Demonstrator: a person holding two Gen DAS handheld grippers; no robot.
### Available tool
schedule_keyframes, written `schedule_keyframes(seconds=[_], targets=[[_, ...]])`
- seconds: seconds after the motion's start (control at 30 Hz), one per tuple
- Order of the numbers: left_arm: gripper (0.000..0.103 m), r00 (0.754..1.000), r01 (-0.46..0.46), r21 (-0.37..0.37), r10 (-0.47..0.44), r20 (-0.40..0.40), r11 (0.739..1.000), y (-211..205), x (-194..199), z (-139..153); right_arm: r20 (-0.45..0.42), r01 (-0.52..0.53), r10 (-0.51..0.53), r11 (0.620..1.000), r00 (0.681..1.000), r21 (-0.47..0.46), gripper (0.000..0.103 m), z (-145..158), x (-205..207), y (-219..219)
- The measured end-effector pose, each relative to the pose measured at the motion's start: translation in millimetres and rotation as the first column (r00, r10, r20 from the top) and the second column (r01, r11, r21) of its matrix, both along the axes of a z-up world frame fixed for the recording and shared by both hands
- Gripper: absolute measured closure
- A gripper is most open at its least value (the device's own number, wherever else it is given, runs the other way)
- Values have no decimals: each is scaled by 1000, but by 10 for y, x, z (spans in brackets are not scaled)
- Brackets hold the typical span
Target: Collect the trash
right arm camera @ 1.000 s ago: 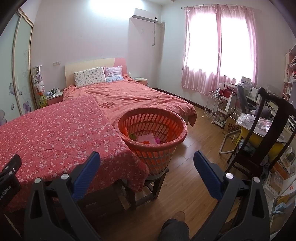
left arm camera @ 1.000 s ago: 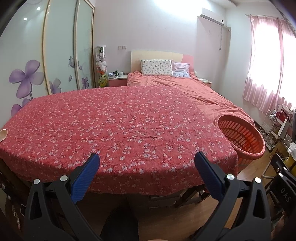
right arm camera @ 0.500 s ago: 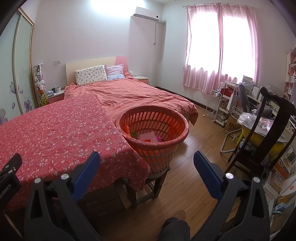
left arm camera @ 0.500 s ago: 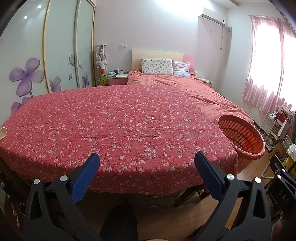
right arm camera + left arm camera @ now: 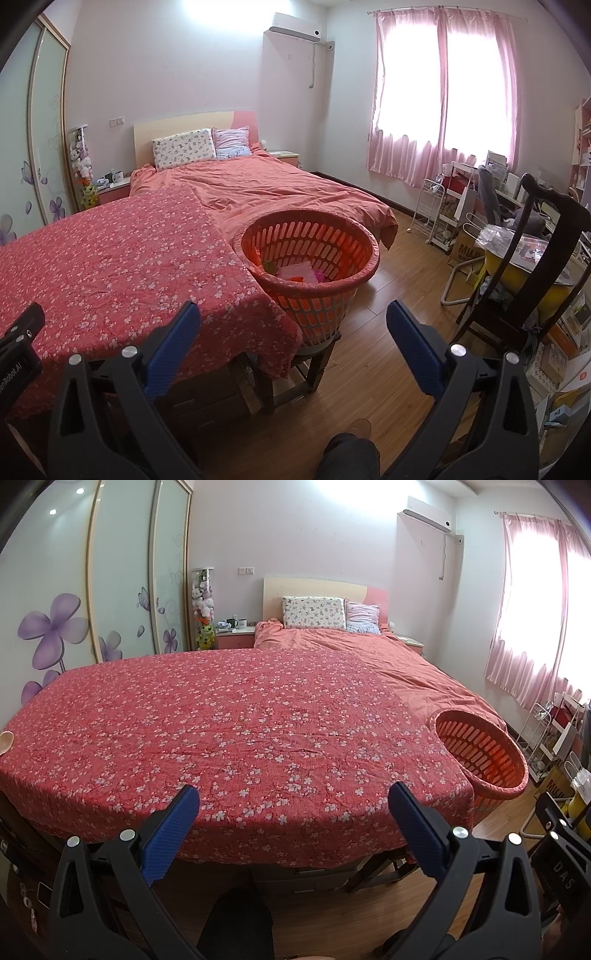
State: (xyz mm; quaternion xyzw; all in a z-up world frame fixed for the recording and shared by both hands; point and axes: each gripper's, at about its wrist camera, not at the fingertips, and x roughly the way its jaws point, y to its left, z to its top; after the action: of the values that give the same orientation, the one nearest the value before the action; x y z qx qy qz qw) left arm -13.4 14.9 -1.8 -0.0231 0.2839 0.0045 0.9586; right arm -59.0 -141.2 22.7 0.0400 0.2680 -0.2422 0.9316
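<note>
Left gripper (image 5: pixel 293 810) with jaws apart above floral-cloth surface (image 5: pixel 236 723), right gripper (image 5: pixel 293 328) with jaws apart and empty, orange basket (image 5: pixel 364 273) holding scraps beside surface edge

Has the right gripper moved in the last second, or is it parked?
Yes. The right gripper, open and empty, has drifted slightly: the orange basket sits a little higher and further right in its view than before.

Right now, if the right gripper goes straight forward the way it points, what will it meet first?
Probably the orange basket, which stands on a wooden stool ahead of the open right gripper. Depth is unclear, so it might pass low and meet the stool.
</note>
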Motion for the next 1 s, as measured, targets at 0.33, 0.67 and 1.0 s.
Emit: schedule_keyframes(seconds=[0.33,0.67,1.0], targets=[[2,1000,-1,-1,1,0,1000,-18,-4,4,-2,-3,3,1000,1000,0,4,-7,9,-1],[2,1000,0,-2,0,2,1000,-25,-7,9,-2,-4,4,1000,1000,0,4,-6,11,4],[2,1000,-1,-2,1,1,1000,-31,-8,9,-3,-4,4,1000,1000,0,4,-5,15,8]])
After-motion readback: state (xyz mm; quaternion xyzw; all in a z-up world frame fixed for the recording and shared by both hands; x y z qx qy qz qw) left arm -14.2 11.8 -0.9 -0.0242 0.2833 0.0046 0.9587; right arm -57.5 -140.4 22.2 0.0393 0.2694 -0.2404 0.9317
